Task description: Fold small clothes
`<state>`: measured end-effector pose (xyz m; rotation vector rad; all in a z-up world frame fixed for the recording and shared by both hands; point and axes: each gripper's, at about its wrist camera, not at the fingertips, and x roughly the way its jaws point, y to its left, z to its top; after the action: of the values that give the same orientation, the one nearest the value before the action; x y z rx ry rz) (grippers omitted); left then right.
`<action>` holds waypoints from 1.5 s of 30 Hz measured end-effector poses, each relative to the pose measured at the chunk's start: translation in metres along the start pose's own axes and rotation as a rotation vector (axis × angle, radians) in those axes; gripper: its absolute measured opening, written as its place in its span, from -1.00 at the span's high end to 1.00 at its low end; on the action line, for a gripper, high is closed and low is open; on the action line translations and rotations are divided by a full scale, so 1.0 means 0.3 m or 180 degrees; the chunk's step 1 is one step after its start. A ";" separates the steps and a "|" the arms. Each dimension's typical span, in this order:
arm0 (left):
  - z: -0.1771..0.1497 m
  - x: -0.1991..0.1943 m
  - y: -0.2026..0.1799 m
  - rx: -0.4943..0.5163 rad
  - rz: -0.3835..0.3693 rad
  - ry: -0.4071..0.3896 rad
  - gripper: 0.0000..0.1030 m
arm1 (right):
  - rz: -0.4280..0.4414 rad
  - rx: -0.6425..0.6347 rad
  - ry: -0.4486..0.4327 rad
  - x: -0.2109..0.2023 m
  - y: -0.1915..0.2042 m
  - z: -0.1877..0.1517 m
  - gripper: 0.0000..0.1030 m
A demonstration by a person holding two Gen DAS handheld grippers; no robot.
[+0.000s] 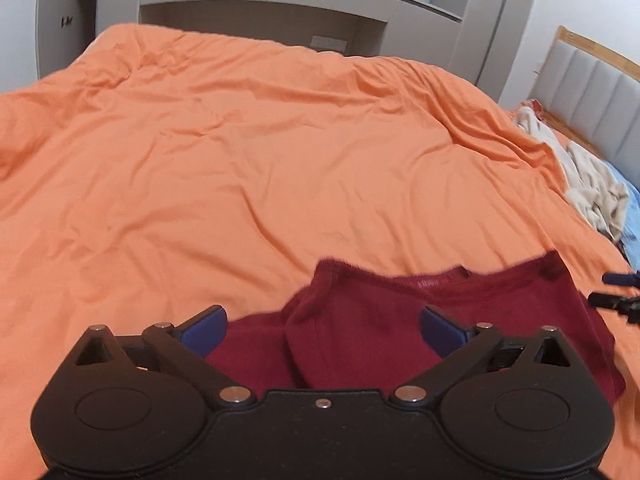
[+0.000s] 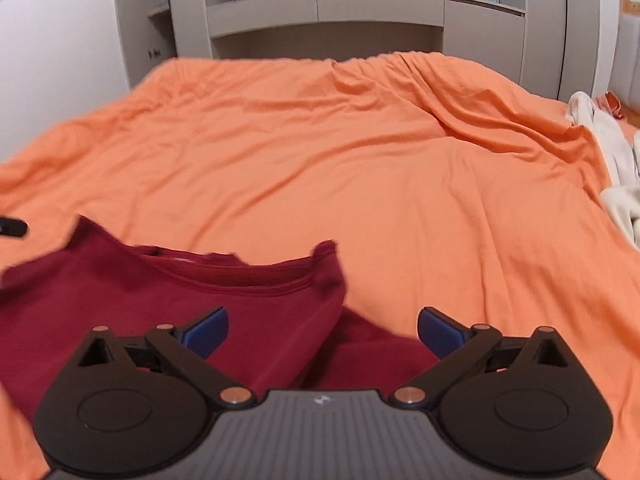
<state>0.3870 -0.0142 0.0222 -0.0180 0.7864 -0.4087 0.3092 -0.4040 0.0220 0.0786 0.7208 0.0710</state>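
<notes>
A dark red knit garment (image 1: 384,320) lies crumpled on the orange bedsheet (image 1: 240,160), its ribbed neckline facing away from me. My left gripper (image 1: 322,330) is open, its blue pads spread wide just above the garment's left part, holding nothing. My right gripper (image 2: 322,330) is open over the garment's (image 2: 160,312) right edge, also empty. The right gripper's fingertips (image 1: 616,300) show at the right edge of the left wrist view. The left gripper's fingertip (image 2: 12,227) shows at the left edge of the right wrist view.
A heap of cream and light blue clothes (image 1: 596,188) lies at the bed's right side near a padded headboard (image 1: 592,80). A grey shelf unit (image 2: 328,12) stands behind the bed. The orange sheet (image 2: 360,160) stretches wide beyond the garment.
</notes>
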 end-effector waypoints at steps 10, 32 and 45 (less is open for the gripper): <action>-0.203 -0.153 -0.123 0.0284 -0.0040 0.0091 -0.98 | -0.0107 0.0611 -0.0225 -0.260 0.111 -0.187 -1.00; -0.253 -0.252 -0.098 -0.0233 0.0345 -0.0378 0.90 | -0.0593 0.0841 -0.0465 -0.287 0.185 -0.303 0.87; -0.273 -0.201 -0.044 -0.0396 0.0150 0.0040 0.25 | -0.0428 0.0965 -0.0263 -0.306 0.123 -0.361 0.45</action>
<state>0.2877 0.0064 0.0074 -0.1127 0.8223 -0.3150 0.1673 -0.3706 0.0047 0.3207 0.6482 -0.1699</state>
